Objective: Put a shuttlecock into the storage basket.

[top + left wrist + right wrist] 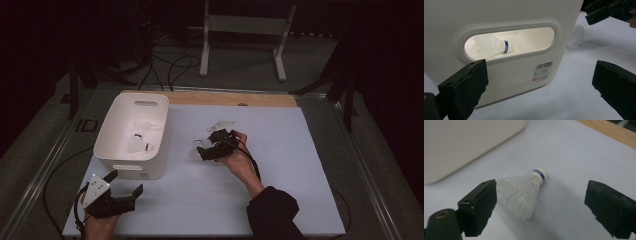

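Observation:
A white shuttlecock (pixel 524 192) with a blue band round its cork lies on its side on the white table top (pixel 280 165). My right gripper (pixel 200 149) is open just above the table, one jaw on each side of the shuttlecock without touching it. At the near left, my left gripper (pixel 126 182) is open and holds nothing. It points at the near wall of the white bin (pixel 131 167). Through the bin's handle slot, the left gripper view shows another shuttlecock (pixel 491 46) lying inside. From above, several shuttlecocks (pixel 136 144) lie in the bin.
A wooden strip (pixel 235 98) runs along the table's far edge. Beyond it, a white frame stand (pixel 245 30) and cables lie on the dark floor. A barcode label (pixel 543 72) is stuck on the bin's near wall.

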`<state>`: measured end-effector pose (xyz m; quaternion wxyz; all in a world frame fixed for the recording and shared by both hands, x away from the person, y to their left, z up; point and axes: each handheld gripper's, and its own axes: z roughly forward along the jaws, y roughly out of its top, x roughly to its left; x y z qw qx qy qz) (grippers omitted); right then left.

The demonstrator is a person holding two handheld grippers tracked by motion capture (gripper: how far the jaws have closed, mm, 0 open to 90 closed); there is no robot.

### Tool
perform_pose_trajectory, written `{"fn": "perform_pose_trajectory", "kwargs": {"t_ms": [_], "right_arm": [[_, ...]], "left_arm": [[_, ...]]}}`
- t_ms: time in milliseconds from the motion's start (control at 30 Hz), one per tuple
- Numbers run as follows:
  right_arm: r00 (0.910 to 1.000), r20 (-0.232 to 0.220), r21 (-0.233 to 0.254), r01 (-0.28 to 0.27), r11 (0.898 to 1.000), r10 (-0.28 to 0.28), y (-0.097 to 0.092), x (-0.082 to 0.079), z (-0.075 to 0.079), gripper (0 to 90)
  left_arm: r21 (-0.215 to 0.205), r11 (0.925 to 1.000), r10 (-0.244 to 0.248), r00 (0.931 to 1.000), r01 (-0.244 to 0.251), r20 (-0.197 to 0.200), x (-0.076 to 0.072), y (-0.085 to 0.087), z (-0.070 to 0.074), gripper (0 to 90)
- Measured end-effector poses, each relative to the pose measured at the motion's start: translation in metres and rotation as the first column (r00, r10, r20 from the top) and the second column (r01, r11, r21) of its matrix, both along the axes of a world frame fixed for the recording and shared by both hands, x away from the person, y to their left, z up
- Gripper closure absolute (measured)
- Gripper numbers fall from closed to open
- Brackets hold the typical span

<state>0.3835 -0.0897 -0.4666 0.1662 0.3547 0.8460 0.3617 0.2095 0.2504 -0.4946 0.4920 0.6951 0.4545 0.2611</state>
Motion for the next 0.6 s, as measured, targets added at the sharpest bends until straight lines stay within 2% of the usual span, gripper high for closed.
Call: {"fn": "perform_pose_trajectory", "kwargs": {"t_ms": [400,600], "right_arm": [[0.9995,-0.03,-0.053,-0.012,0.999,0.01,0.009,0.001,-0.016,15.3],[0.9995,-0.028,-0.082,-0.013,0.997,0.011,0.016,0.003,-0.022,25.1]], "left_arm": [[0.001,1.0,0.0,1.0,0.0,0.0,0.0,0.0,0.0,1.0],[0.001,1.0,0.0,1.0,0.0,0.0,0.0,0.0,0.0,1.0]]}}
